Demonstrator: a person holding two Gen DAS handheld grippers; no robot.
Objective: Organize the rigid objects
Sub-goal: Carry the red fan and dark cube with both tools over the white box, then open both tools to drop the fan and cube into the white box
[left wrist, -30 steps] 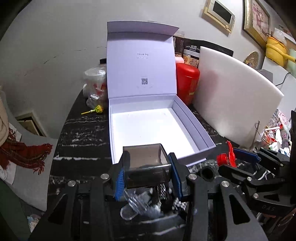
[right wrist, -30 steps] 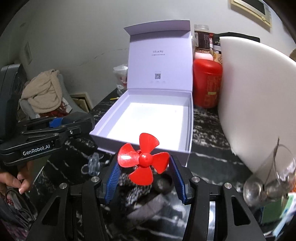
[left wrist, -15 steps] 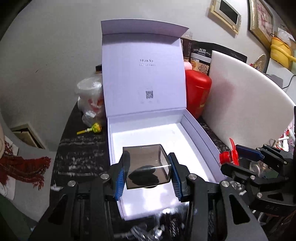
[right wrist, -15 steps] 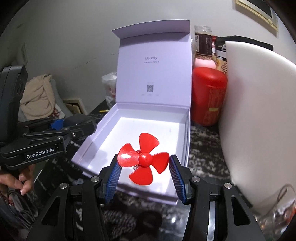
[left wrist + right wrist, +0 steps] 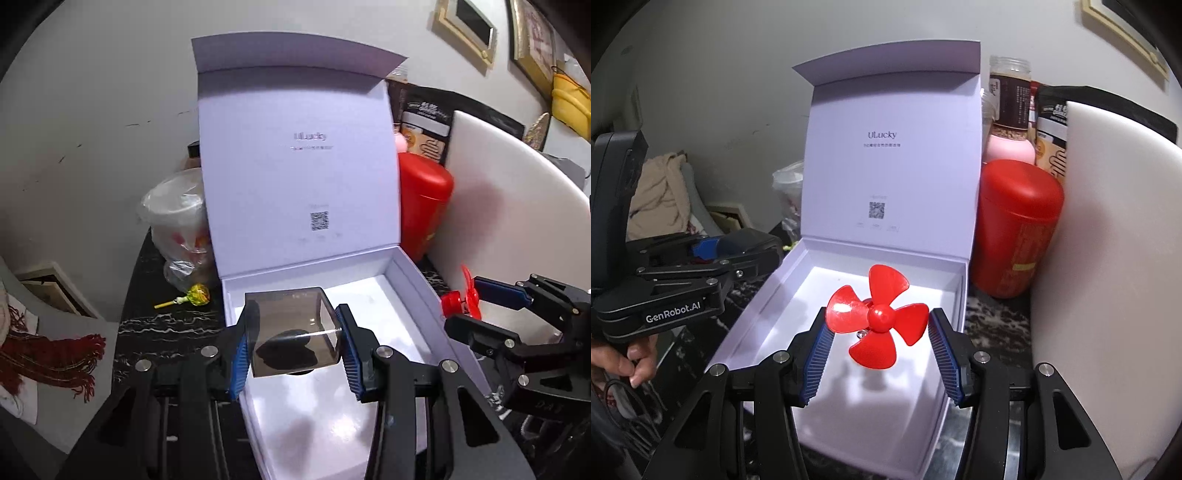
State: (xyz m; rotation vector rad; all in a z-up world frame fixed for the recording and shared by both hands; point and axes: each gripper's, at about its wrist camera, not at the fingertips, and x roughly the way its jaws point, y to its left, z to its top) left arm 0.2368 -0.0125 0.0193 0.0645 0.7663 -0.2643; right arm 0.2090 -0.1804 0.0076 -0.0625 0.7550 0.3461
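The open white cardboard box (image 5: 417, 280) is now filling mid-frame, closer than a second ago; we are clamping the smoky translucent plastic cube (image 5: 291, 334) in the left gripper (image 5: 293, 347) over its floor; the right gripper (image 5: 877, 341) is pinching the red plastic propeller (image 5: 877, 314) above it; releasing seems next.

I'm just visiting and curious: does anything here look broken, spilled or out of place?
Nothing looks broken or spilled. One stray: a yellow lollipop lies loose on the dark table, left of the open white box, beside a plastic bag.
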